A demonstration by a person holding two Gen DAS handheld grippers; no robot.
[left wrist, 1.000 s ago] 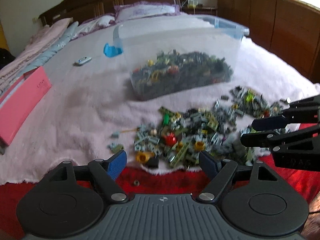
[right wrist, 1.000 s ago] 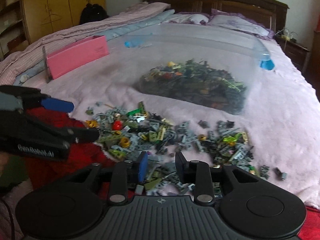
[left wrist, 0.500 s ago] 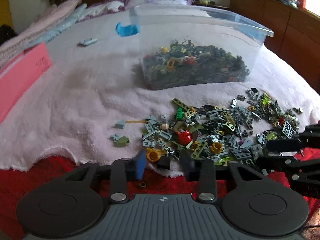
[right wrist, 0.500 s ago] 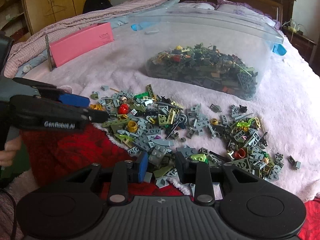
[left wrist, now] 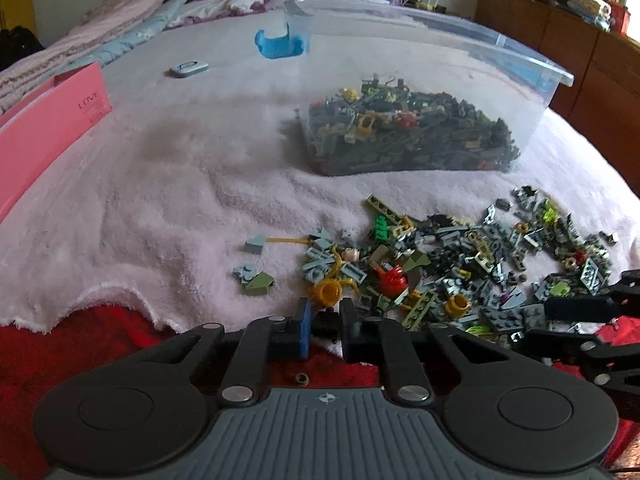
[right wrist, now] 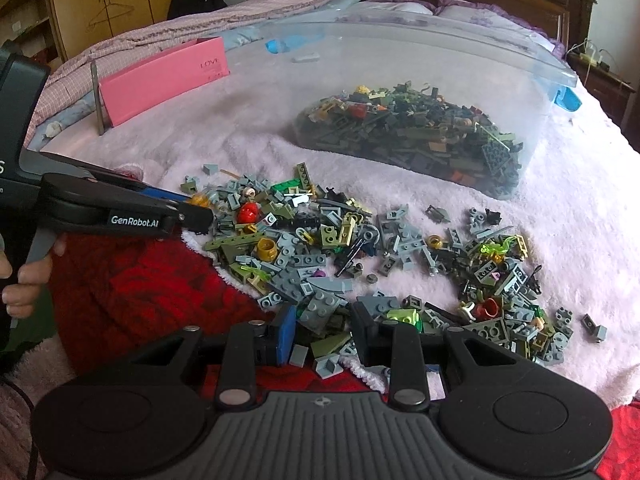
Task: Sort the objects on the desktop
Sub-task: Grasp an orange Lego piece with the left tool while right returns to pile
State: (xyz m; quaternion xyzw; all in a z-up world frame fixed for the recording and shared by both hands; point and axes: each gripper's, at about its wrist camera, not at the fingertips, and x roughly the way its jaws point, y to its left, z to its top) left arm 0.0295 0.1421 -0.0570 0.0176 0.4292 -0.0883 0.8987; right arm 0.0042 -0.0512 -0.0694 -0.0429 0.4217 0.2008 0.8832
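Grey, green and yellow plastic bricks (right wrist: 360, 252) are spread loose on the pink fleece blanket (left wrist: 140, 208) before the clear plastic bin (left wrist: 532, 128). Left claw (left wrist: 325, 326) is clamped on a small black piece (left wrist: 325, 322); right claw (right wrist: 323, 330) is part-open over the pile. Transfer to the bin is judged next.

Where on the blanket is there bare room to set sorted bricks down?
Bare pink blanket lies between the pink box, the clear bin and the loose brick pile. Another strip runs right of the bin. Crowded: the pile, beside both tongs.
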